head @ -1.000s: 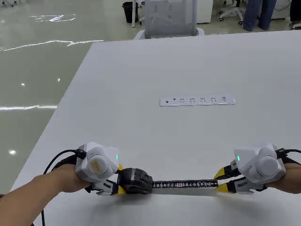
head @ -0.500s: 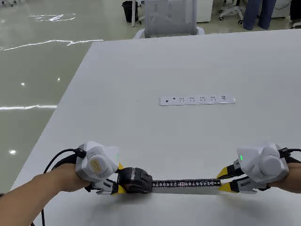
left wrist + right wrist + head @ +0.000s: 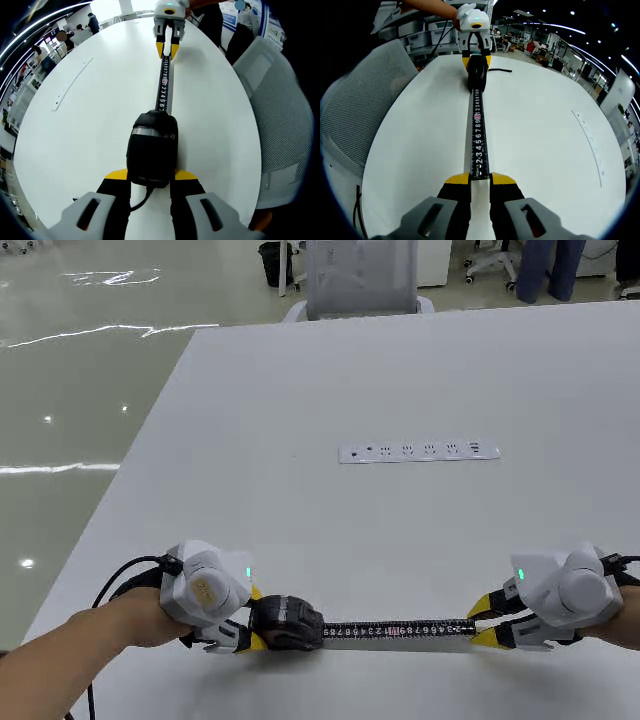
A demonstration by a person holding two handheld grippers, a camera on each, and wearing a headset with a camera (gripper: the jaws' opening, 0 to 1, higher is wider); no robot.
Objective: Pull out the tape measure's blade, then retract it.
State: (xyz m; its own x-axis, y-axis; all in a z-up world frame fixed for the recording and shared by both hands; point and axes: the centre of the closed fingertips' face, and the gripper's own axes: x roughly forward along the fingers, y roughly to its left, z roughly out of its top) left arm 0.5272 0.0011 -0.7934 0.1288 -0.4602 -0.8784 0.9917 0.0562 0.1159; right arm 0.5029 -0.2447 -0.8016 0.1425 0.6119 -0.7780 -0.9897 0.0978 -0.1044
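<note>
Left tongs [image 3: 152, 175] clamped on the black rubber-cased tape measure [image 3: 151, 150], one yellow-tipped jaw on each side of the case, case resting on the white desk [image 3: 400, 370] near its front edge. Right tongs [image 3: 480, 179] pinched together on the free end of the black numbered blade [image 3: 478, 130], yellow tips meeting right at the blade's end. Blade is pulled out, runs straight and flat between the two tongs, low over or on the desk surface, cannot tell which; white numerals and one reddish mark partway along. In the head view the case sits at the left, just beside the left tongs' white housing, and the blade stretches rightward to the right tongs; both tongs point at each other along one line. A thin black cord trails from the case back between the left jaws. A person's hand [image 3: 140, 615] grips the left tool, black cable running off behind it; the other hand is at the frame's right edge, mostly cut off. Farther back on the desk, well apart from the tape measure, a long white power strip [image 3: 420, 452] lies flat, parallel to the blade. Beyond the far desk edge a grey mesh-backed office chair [image 3: 362, 278] and glossy pale floor [image 3: 90, 390]. People in the background of the gripper views, too small to detail.
</note>
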